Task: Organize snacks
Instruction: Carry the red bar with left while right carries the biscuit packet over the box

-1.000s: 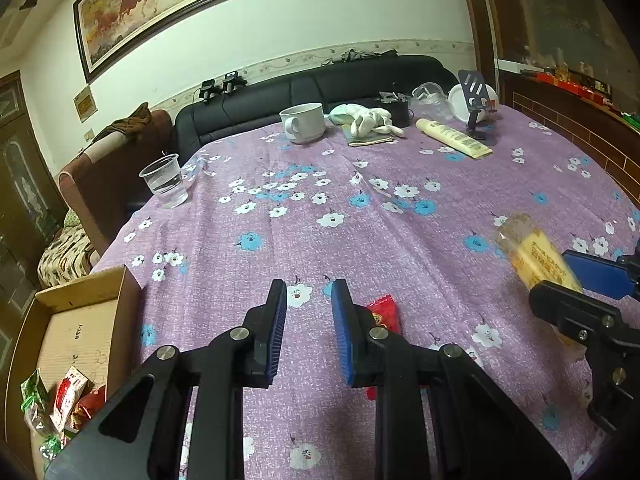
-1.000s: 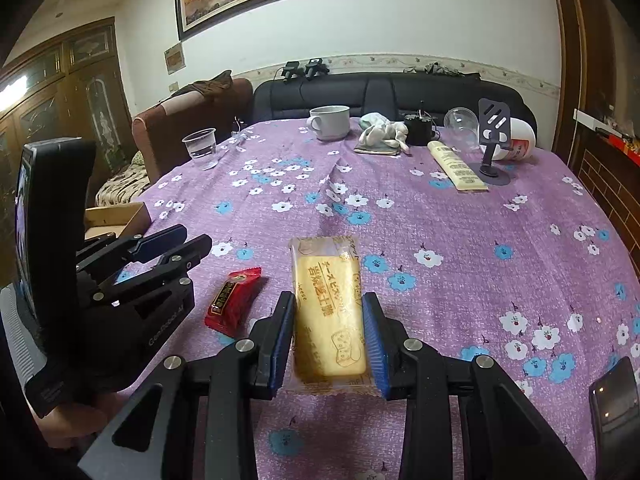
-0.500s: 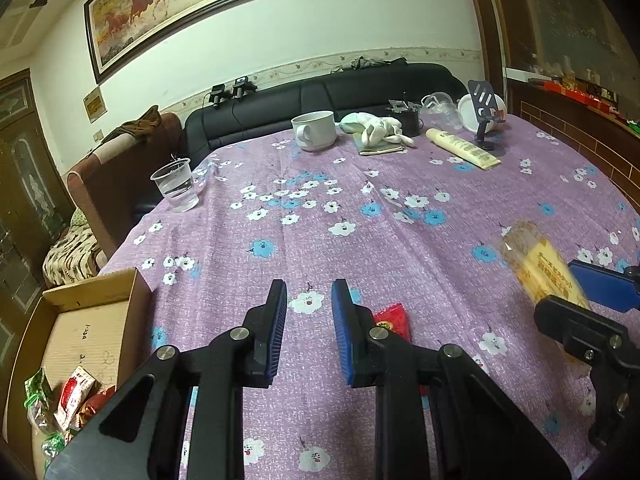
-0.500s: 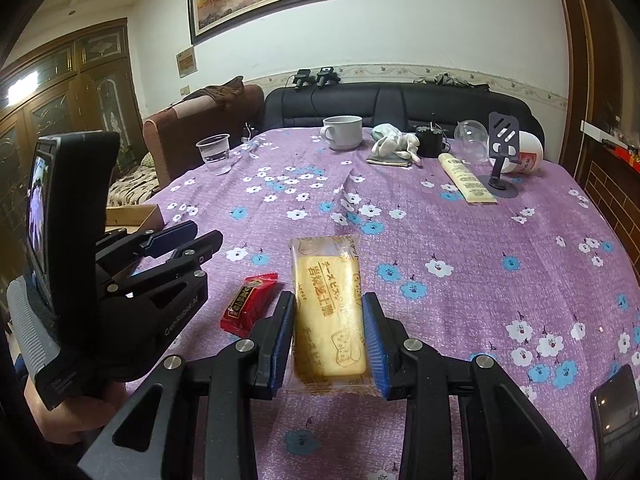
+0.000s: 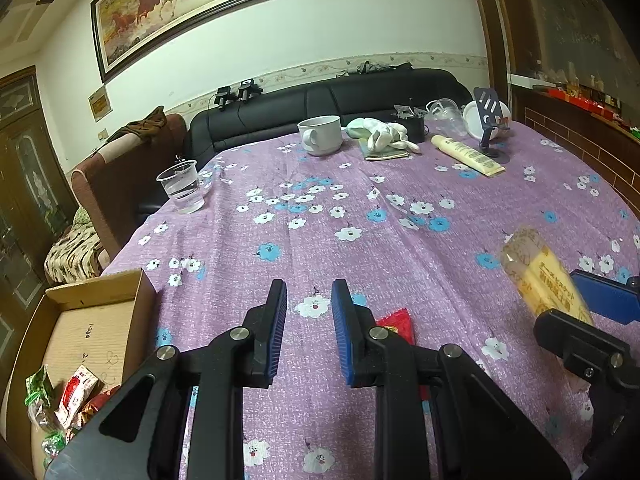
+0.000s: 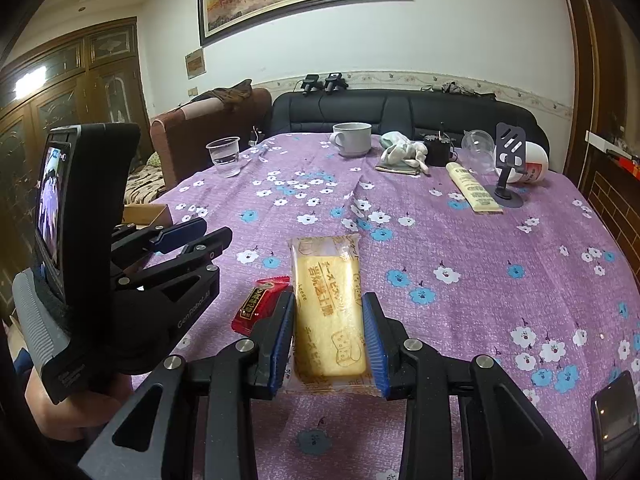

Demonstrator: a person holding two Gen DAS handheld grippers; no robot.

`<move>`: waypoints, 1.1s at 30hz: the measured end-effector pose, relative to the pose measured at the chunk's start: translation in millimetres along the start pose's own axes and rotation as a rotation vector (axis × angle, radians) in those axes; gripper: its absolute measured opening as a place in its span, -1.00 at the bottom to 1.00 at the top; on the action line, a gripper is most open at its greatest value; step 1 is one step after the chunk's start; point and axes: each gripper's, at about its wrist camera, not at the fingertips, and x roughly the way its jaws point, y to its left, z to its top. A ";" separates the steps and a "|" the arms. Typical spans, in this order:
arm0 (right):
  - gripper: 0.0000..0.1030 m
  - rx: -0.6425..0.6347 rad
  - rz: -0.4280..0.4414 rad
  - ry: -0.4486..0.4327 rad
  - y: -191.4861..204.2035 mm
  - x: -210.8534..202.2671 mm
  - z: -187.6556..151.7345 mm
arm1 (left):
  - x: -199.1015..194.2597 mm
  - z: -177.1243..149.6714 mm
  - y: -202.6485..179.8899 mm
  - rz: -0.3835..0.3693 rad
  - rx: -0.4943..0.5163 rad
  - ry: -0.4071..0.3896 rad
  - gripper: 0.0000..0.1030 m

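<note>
My right gripper [image 6: 328, 300] is shut on a long yellow biscuit pack [image 6: 326, 280] and holds it just above the purple flowered tablecloth [image 6: 460, 248]. In the left wrist view the same pack [image 5: 536, 264] sticks out of the right gripper [image 5: 560, 296] at the right edge. A small red snack packet [image 6: 256, 304] lies on the cloth just left of it, partly hidden behind my left finger [image 5: 398, 320]. My left gripper [image 5: 309, 292] hovers over the cloth, jaws a little apart with nothing between them. A cardboard box [image 5: 100, 292] at the left table edge holds several snack packets [image 5: 76, 392].
At the far side of the table stand a plastic cup of water [image 5: 182, 188], a white mug [image 5: 320, 134], a crumpled cloth [image 5: 380, 134], a cream tube [image 5: 466, 154] and a phone stand [image 5: 490, 120]. A black sofa and a brown armchair lie beyond.
</note>
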 end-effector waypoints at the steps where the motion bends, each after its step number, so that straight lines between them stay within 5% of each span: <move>1: -0.33 0.000 0.001 -0.001 0.3 -0.2 -0.1 | -0.1 0.1 0.7 0.000 -0.003 0.000 -0.60; 20: -0.33 0.005 0.022 -0.035 1.7 -7.3 0.6 | -9.6 3.4 12.7 0.015 -0.048 -0.025 -0.60; 33: -0.33 0.054 0.031 -0.061 3.2 -17.6 9.1 | -70.3 -7.5 52.5 -0.015 -0.096 -0.081 -0.60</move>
